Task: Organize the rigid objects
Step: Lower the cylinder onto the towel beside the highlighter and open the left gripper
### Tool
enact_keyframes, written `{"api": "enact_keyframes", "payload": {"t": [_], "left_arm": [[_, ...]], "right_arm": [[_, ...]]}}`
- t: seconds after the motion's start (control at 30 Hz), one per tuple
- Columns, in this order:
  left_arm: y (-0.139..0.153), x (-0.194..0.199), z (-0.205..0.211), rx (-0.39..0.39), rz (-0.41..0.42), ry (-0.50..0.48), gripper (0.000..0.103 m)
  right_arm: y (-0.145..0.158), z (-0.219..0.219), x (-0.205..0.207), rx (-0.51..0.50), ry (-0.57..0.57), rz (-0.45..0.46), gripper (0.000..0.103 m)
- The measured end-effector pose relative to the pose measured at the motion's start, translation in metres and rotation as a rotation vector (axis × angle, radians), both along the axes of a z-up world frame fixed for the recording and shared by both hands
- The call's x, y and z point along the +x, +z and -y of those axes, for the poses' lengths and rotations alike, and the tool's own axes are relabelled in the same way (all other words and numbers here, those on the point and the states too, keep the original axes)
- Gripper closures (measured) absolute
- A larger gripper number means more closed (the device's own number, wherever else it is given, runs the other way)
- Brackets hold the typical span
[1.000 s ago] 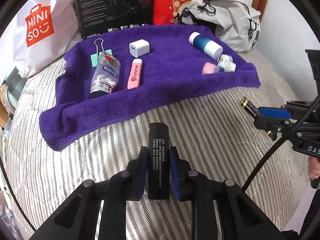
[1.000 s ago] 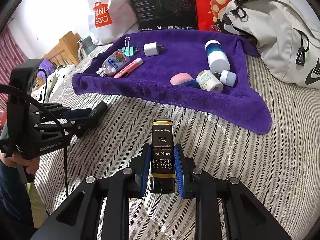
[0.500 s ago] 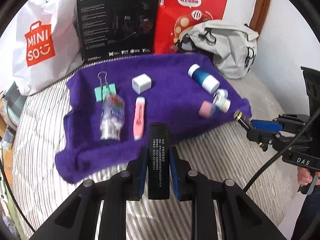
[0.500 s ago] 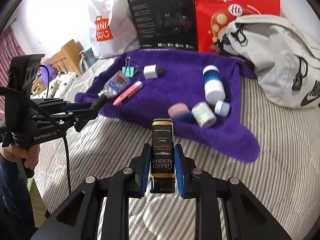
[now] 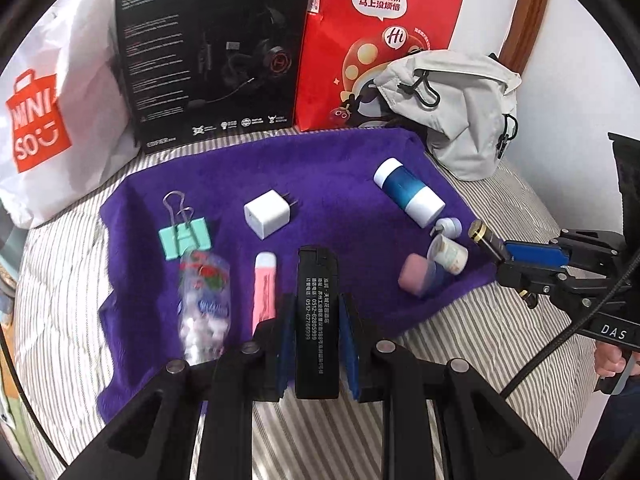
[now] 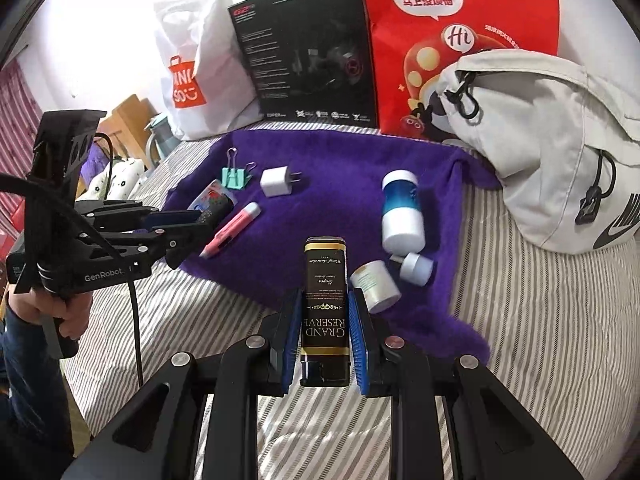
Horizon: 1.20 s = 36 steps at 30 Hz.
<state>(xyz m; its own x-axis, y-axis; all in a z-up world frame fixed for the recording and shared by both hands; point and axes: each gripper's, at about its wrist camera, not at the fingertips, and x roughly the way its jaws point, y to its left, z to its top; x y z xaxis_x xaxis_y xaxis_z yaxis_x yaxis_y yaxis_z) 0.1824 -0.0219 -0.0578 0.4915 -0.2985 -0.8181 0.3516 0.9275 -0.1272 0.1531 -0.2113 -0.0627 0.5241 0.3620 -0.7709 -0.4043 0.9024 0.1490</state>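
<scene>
My left gripper is shut on a black lighter-shaped case with white print, held over the near edge of the purple towel. My right gripper is shut on a black and gold "Grand Reserve" case, also above the towel's near edge. On the towel lie a mint binder clip, a white charger, a pink highlighter, a clear candy bottle, a blue and white bottle, a small jar and a white cap.
The towel lies on a striped bed cover. Behind it stand a white Miniso bag, a black headset box and a red paper bag. A grey backpack sits at the right. A hand holds the left gripper.
Both grippers have moved forward from the striped cover to over the towel's near edge, each still shut on its case. The towel items now appear closer.
</scene>
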Motion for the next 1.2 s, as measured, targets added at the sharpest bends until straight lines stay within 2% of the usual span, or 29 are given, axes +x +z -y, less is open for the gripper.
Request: {"api": "enact_keyframes", "payload": {"t": [0.23,0.5,0.6,0.73,0.83,1.0,1.1,1.2], "left_arm": [[-0.018,0.027,0.020,0.010,-0.041,-0.035,0.082],[-0.046,0.042,0.037,0.113,-0.075,-0.057,0.082],[-0.047,0.039,0.039,0.120,-0.066,-0.070,0.081],[-0.046,0.036,0.031,0.082,-0.077,-0.070,0.072],[-0.046,0.034,0.022,0.097,-0.086,-0.030,0.069],[-0.030,0.022,0.003,0.099,-0.051,0.018,0.067],[-0.016,0.014,-0.006,0.098,-0.023,0.034,0.050],[-0.004,0.009,-0.014,0.114,0.007,0.067,0.048]], "right_arm": [[-0.004,0.009,0.021,-0.002,-0.023,-0.010,0.080],[-0.007,0.011,0.037,-0.003,-0.026,-0.019,0.080],[-0.009,0.010,0.041,-0.009,-0.021,-0.020,0.080],[-0.010,0.006,0.047,-0.012,-0.012,-0.021,0.080],[-0.011,0.001,0.052,-0.017,0.000,-0.024,0.080],[-0.014,-0.009,0.062,-0.032,0.022,-0.023,0.080],[-0.017,-0.018,0.071,-0.038,0.035,-0.028,0.080],[-0.024,-0.031,0.083,-0.058,0.050,-0.042,0.080]]}}
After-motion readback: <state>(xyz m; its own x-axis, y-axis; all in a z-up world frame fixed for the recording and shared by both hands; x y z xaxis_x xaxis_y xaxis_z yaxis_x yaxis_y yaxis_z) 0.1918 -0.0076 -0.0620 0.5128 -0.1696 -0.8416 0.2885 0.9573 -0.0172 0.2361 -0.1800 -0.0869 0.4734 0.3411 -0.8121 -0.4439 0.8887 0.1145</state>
